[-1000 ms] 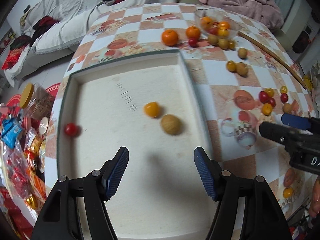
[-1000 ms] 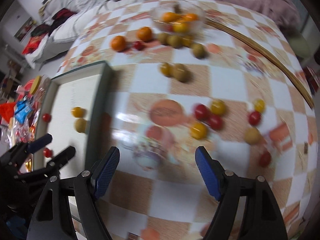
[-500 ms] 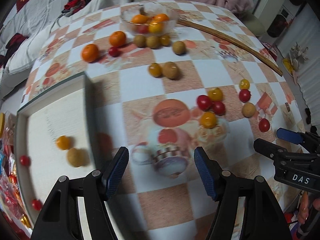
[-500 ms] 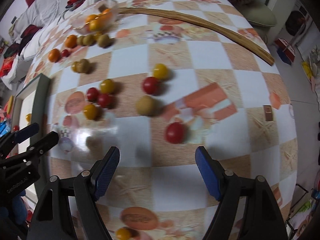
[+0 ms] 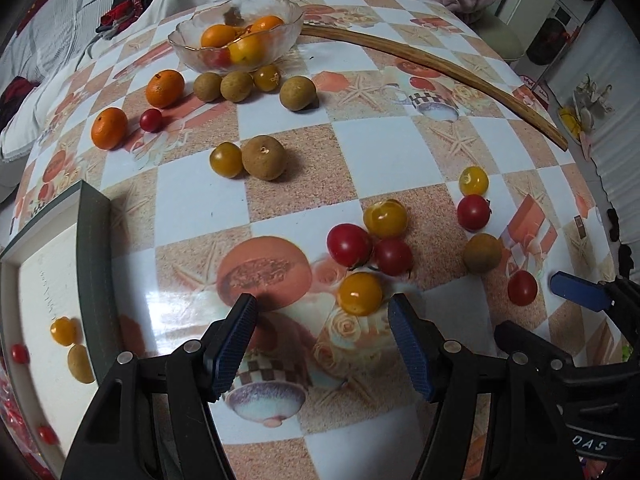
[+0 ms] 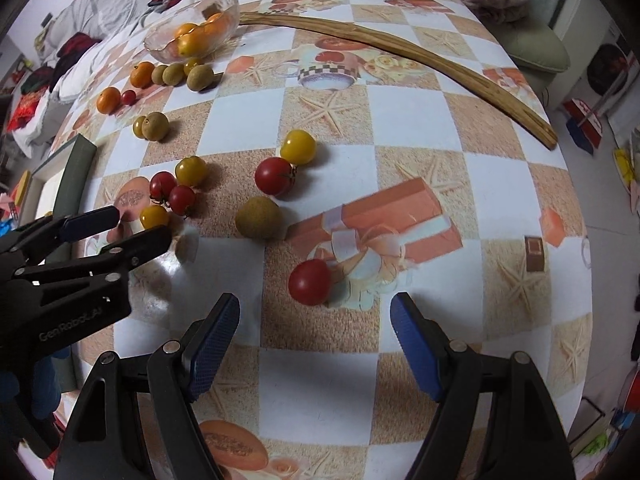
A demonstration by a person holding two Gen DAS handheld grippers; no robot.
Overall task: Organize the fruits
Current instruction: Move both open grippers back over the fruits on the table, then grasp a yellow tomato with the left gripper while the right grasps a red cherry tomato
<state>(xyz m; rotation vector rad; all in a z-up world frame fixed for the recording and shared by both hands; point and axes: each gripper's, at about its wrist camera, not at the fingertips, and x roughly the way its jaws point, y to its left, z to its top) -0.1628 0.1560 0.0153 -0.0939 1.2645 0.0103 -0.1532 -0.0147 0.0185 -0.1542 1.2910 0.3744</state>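
Note:
My left gripper (image 5: 322,316) is open and empty, just short of a yellow cherry tomato (image 5: 359,293) in a cluster with two red tomatoes (image 5: 349,244) and another yellow one (image 5: 385,218). My right gripper (image 6: 314,322) is open and empty, just short of a lone red tomato (image 6: 309,282). A brown longan (image 6: 258,217), a red tomato (image 6: 274,176) and a yellow tomato (image 6: 298,147) lie beyond it. The white tray (image 5: 93,240) at the left holds a yellow tomato (image 5: 63,331), a longan (image 5: 80,364) and small red tomatoes (image 5: 19,354).
A glass bowl (image 5: 236,28) of oranges stands at the back. Two mandarins (image 5: 165,88), several longans (image 5: 236,86) and small tomatoes lie before it. A curved wooden stick (image 5: 440,68) crosses the back right. The table edge drops off at the right.
Both grippers swung right, away from the tray and over the checked tablecloth. The tomato clusters have come closer to each gripper. Both stayed open.

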